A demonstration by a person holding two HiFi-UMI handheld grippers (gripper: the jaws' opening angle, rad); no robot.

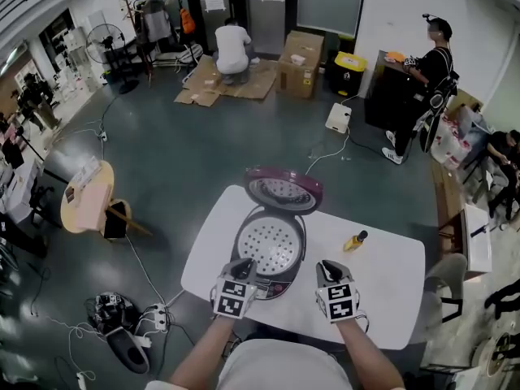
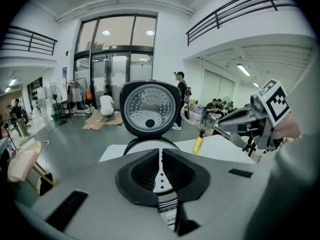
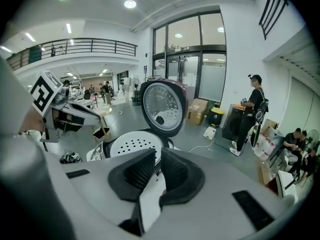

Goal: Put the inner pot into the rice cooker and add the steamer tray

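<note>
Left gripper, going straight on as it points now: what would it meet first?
Probably the steamer tray in the open rice cooker, just ahead of the left gripper; depth is unclear.

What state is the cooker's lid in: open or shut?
Open. The lid stands tilted up behind the cooker, its inner face showing, and the perforated tray lies uncovered in the cooker's mouth.

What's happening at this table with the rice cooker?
A person holds a claw tool in each hand over a white table. The rice cooker sits open, lid up, with the perforated steamer tray already in its top. The left claw and right claw are both shut and empty, near the cooker's front. A small yellow bottle lies nearby.
</note>
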